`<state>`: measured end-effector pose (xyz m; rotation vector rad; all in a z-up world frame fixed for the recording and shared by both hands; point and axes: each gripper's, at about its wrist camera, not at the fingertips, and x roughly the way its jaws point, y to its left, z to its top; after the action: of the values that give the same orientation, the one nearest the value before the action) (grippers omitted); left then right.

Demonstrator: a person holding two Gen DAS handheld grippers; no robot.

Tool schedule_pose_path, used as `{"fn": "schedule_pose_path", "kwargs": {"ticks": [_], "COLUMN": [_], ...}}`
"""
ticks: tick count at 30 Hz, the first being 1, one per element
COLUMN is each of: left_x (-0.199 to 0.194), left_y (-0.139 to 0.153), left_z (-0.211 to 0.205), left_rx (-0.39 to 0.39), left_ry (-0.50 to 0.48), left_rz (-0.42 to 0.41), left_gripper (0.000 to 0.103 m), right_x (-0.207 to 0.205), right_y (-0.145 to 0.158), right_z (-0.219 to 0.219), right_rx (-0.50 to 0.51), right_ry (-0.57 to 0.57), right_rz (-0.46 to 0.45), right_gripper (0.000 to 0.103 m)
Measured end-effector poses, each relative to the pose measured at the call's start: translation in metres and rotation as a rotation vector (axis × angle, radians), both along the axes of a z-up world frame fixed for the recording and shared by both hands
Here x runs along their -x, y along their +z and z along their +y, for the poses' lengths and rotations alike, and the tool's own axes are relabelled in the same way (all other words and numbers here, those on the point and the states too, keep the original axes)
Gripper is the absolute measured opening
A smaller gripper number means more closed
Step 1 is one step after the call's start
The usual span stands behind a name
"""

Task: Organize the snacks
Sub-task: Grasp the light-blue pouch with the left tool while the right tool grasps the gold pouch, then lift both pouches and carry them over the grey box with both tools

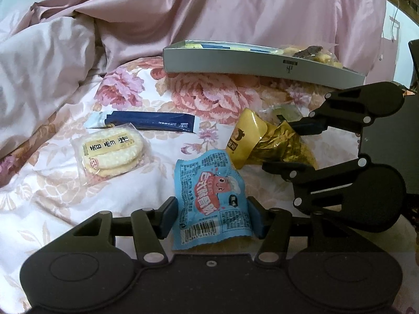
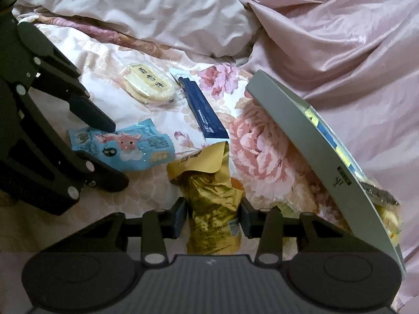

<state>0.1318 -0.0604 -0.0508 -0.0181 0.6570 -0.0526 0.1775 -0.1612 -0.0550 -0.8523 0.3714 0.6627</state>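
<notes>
The left gripper (image 1: pixel 212 218) squeezes the blue snack packet (image 1: pixel 209 198) between its fingers, low on the flowery bedsheet (image 1: pixel 52 198). Just beside it, the right gripper (image 2: pixel 213 218) pinches the gold snack bag (image 2: pixel 209 201) — both bags lie on the sheet. A bit farther sit the rice crackers (image 1: pixel 111 151) and a dark blue stick pack (image 1: pixel 154 123). Farthest, near the pink blanket (image 1: pixel 235 7), is the grey box (image 1: pixel 248 64) — snacks are inside.

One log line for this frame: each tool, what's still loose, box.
left tool: shut on blue packet | right tool: shut on gold packet | loose: rice crackers, navy sachet | grey box: partly filled
</notes>
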Motion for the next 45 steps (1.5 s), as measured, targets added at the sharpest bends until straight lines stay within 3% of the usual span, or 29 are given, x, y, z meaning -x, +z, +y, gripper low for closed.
{"fn": "schedule_pose_path", "kwargs": {"ticks": [13, 27, 38, 45], "left_x": [0.005, 0.013, -0.035, -0.093], "left_y": [0.005, 0.033, 0.084, 0.116], "left_z": [0.003, 0.012, 0.001, -0.021], "left_rx": [0.016, 0.049, 0.023, -0.068], "left_ry": [0.019, 0.100, 0.094, 0.073], "left_rz": [-0.059, -0.092, -0.167, -0.215], "left_gripper": [0.058, 0.058, 0.058, 0.058], "right_x": [0.007, 0.026, 0.011, -0.024], "right_y": [-0.003, 0.000, 0.046, 0.070], "right_z": [0.001, 0.003, -0.020, -0.044], "right_rx": [0.021, 0.032, -0.204, -0.355], "right_ry": [0.047, 0.097, -0.063, -0.212], "right_rz": [-0.017, -0.136, -0.305, -0.340], "right_gripper": [0.034, 0.028, 0.029, 0.029]}}
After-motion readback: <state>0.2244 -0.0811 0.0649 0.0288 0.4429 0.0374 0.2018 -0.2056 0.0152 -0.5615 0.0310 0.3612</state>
